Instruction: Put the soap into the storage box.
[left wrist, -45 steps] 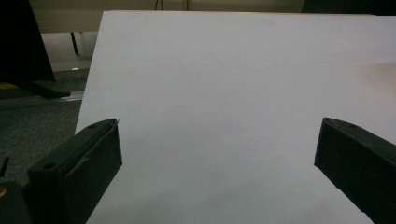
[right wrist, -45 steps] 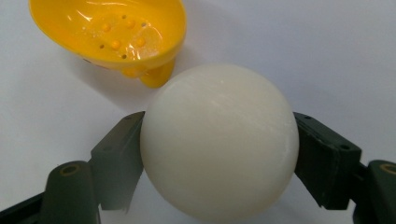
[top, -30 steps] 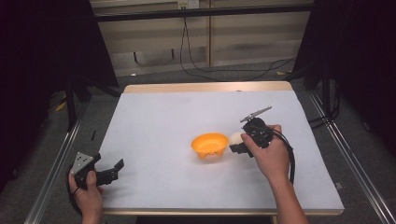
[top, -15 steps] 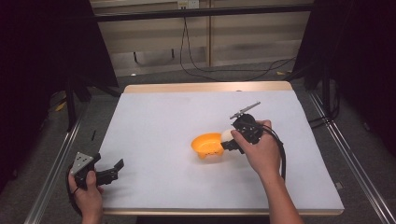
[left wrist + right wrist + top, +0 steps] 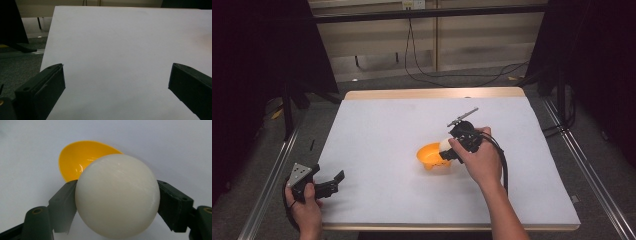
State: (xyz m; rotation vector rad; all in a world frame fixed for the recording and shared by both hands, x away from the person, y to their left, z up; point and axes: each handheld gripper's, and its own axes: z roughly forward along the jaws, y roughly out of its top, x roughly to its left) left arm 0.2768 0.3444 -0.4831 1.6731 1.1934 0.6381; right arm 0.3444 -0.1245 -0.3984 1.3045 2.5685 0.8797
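My right gripper (image 5: 117,202) is clamped on the white ball (image 5: 117,195) at the orange bowl's (image 5: 82,157) rim, mid-table; my left gripper (image 5: 116,82) stands apart near the table's (image 5: 387,130) front-left corner.

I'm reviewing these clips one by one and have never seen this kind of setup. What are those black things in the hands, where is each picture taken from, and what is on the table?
There is no robot arm here. A person holds a black two-jaw hand tool in each hand. The high view looks down on the white table from above the person's side. The other two pictures come from small cameras riding on the tools, looking out along their jaws.

The left gripper rests near the table's front left corner, with its jaws apart and nothing between them, as the left gripper view shows.

The right gripper is shut on a smooth cream-white ball, with a jaw on each side of it. Just beyond the ball lies a shallow orange-yellow plastic bowl, which the high view shows near the middle of the table. The ball seems to be heading for the bowl.
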